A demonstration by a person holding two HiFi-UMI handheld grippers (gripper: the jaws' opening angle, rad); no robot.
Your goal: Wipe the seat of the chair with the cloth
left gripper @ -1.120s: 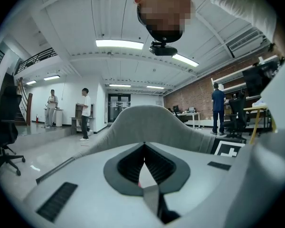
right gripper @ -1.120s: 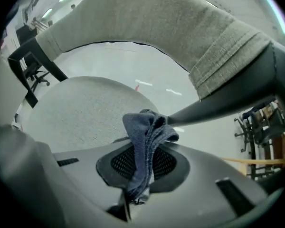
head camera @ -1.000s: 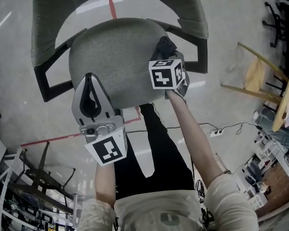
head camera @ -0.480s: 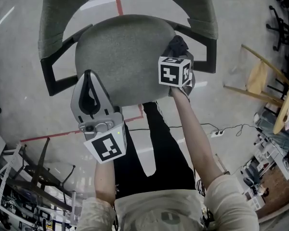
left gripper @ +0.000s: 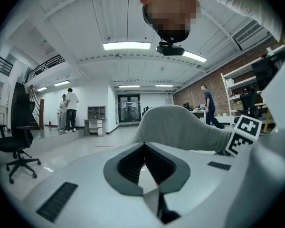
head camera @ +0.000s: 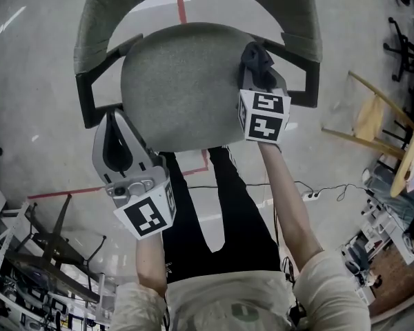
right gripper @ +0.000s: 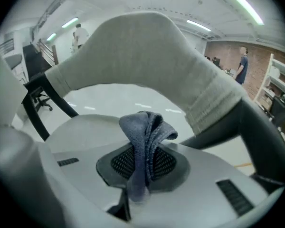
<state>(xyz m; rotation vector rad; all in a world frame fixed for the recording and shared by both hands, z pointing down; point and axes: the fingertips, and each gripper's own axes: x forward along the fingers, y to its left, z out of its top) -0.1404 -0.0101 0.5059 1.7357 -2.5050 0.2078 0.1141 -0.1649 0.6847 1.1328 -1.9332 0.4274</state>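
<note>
The grey padded chair seat (head camera: 179, 81) lies below me, its curved grey backrest (head camera: 96, 19) on the far side. My right gripper (head camera: 257, 71) is shut on a dark blue-grey cloth (head camera: 252, 57) at the seat's right edge, beside the black arm frame (head camera: 300, 74). In the right gripper view the cloth (right gripper: 145, 146) stands bunched between the jaws, with the backrest (right gripper: 147, 56) arching beyond. My left gripper (head camera: 114, 119) is shut with nothing in it, at the seat's front left edge. The left gripper view shows its jaws meeting, the backrest (left gripper: 180, 127) ahead.
A red tape line (head camera: 62, 193) crosses the concrete floor under the chair. A wooden chair (head camera: 369, 116) stands at the right, a power strip with cable (head camera: 310, 190) near it. A black office chair (left gripper: 16, 146) and several people stand far off.
My right gripper has carried the cloth toward the seat's right edge and its marker cube has turned. The left gripper has drifted from over the seat to its left edge.
</note>
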